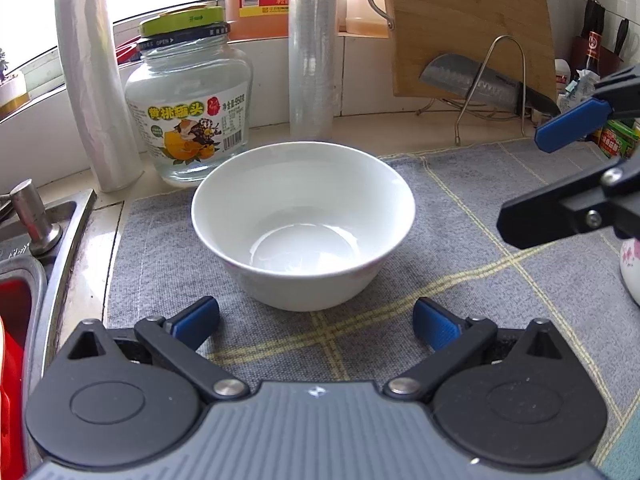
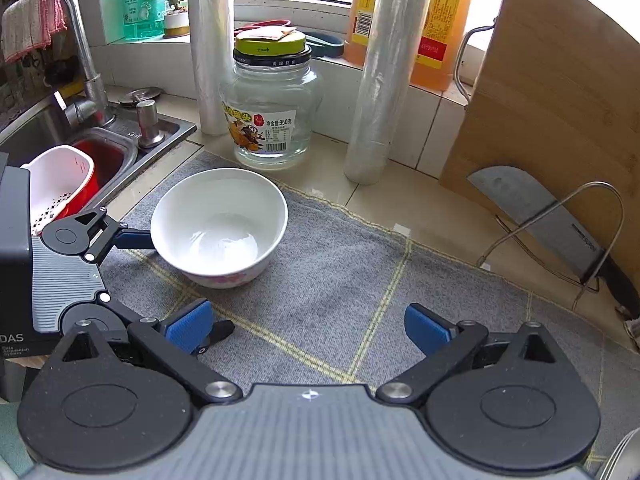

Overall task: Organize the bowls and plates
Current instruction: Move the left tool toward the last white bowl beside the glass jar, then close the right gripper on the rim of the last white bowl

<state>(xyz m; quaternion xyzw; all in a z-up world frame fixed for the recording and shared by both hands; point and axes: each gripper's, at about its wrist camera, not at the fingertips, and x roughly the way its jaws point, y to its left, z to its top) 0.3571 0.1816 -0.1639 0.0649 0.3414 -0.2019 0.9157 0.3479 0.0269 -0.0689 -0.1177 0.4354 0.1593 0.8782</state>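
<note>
At the far left we are seeing the steel sink (image 2: pixel 48 136), with a red basin (image 2: pixel 105 160) and a white strainer basket (image 2: pixel 60 184) sitting inside it, and a pink-edged cloth (image 2: pixel 30 26) is hanging over the faucet (image 2: pixel 82 48). Next to the sink, the grey mat with yellow lines (image 1: pixel 460 248) is lying on the counter (image 2: pixel 384 196).

We are holding the left gripper (image 1: pixel 316 320) low over the mat, and its blue-padded fingers (image 1: pixel 196 318) are standing wide apart and holding nothing. The white bowl (image 1: pixel 303 220) is sitting upright on the mat just in front of them, empty, and in the right wrist view one finger is reaching close to its rim; we cannot tell if it is touching.

Behind the bowl, a glass jar with a green lid (image 1: pixel 188 108) is standing on the counter between two rolls of plastic wrap (image 1: pixel 310 48).

Further right, the right gripper (image 2: pixel 308 330) is hovering over a bare part of the mat, its fingers (image 2: pixel 426 330) also spread open with nothing between them. At the far right a cleaver (image 1: pixel 480 84) is resting on a wire rack (image 1: pixel 492 80), and a wooden cutting board (image 1: pixel 468 24) is standing behind it.
</note>
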